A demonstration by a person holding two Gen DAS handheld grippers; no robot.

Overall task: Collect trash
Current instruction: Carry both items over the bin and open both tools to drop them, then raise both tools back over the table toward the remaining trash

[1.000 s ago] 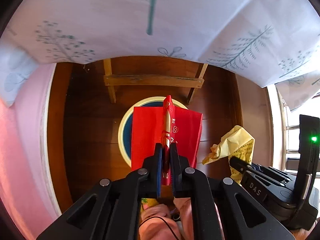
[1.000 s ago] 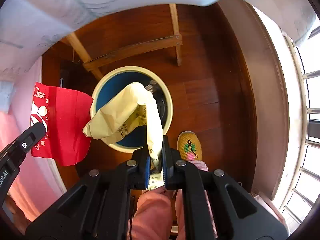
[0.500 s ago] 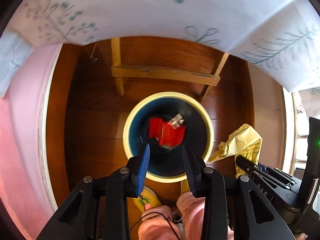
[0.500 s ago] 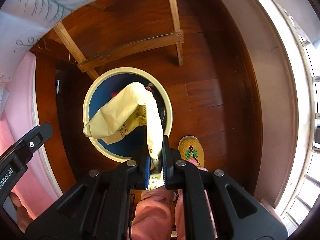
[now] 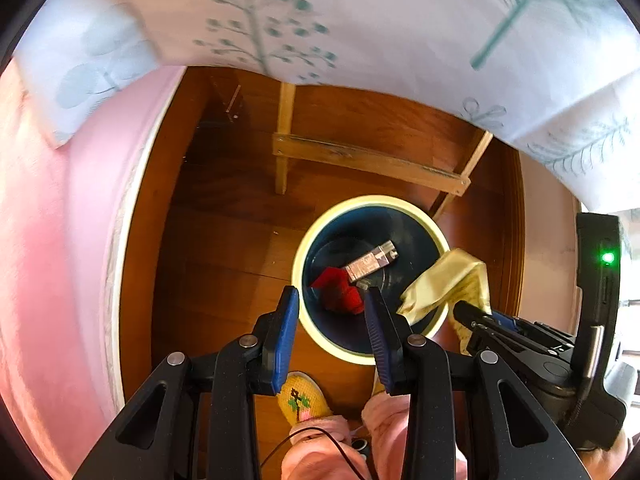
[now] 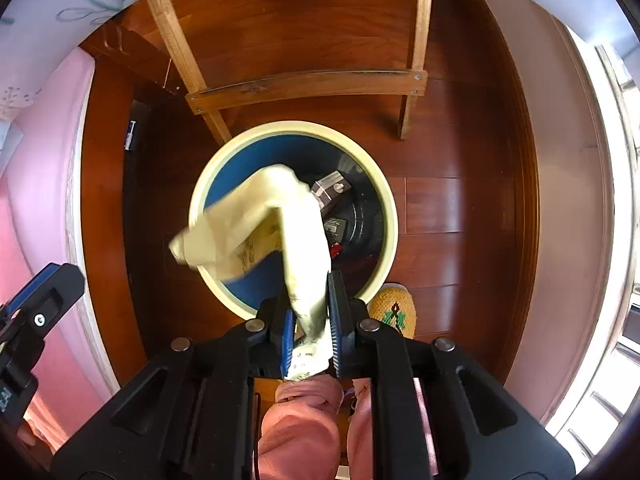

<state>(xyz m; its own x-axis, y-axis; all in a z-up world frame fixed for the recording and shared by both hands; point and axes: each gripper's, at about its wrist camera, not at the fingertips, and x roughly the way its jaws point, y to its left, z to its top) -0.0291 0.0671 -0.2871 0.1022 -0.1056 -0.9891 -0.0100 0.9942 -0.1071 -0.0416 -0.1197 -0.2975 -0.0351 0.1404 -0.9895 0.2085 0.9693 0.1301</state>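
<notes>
Your left gripper (image 5: 331, 306) hangs with its jaws spread and nothing between them, where a second ago it pinched the red packet. That red packet (image 5: 338, 290) now lies at the bottom of the bin (image 5: 298, 258), partly under a small silvery carton (image 5: 372, 265). So the left-hand piece is delivered, and that hand is free for the next pickup.

Your right gripper (image 6: 309, 322) is clamped on the tail of the yellow wrapper (image 6: 260, 220). Half a second back the wrapper hung steady; now it is smeared with motion and its loose end swings over the near-left rim of the bin, part of it outside the rim line. From the left wrist view the same wrapper sits at the bin's right edge. I judge the drop is the step in hand: you want the bulk of the wrapper over the blue interior before the jaws let go, since a light, floppy sheet can catch the rim and slide to the floor.

The bin is round, cream-rimmed and dark blue inside, standing on a polished reddish wooden floor (image 6: 460, 160). Just behind it are the pale wooden legs and crossbar of a table (image 6: 308, 84) draped in a white cloth with teal leaf prints (image 5: 360, 20). A pink wall or bedside (image 5: 60, 240) runs along your left, a bright window with bars lies to the right, and your yellow knitted slipper (image 6: 394, 312) stands just beside the bin's near edge.
</notes>
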